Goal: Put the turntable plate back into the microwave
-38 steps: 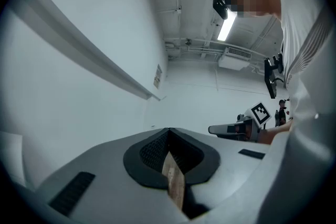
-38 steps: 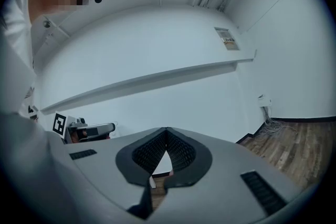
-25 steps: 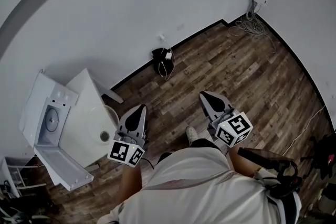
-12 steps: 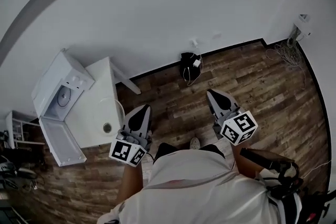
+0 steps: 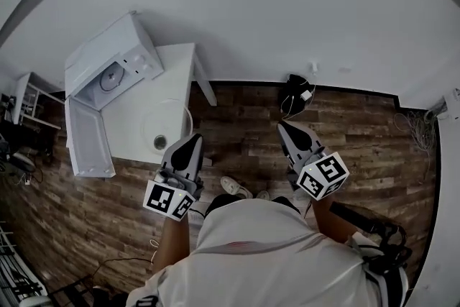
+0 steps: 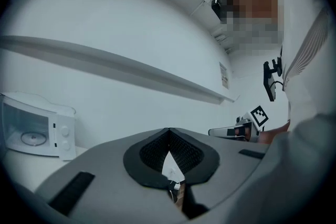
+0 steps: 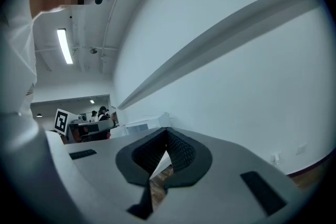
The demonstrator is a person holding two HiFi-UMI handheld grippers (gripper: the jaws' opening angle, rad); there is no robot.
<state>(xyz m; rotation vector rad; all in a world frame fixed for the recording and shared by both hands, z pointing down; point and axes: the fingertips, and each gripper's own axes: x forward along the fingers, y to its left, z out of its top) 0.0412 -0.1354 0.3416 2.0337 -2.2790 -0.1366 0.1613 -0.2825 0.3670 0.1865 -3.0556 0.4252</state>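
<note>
Nothing is done yet: the turntable plate (image 5: 167, 122) lies on the white tabletop (image 5: 171, 72) beside the open-doored microwave (image 5: 115, 57). Left tool (image 5: 192, 141) and right tool (image 5: 282, 127) are clenched and empty, near the tabletop's edge.

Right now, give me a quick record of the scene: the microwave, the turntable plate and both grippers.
microwave: on the white table, door open
turntable plate: clear glass, lying on the table in front of the microwave, not yet inside
left gripper: jaws together, empty, at the table's edge near the plate
right gripper: jaws together, empty, over the wood floor
task status: plate not yet picked up
</note>
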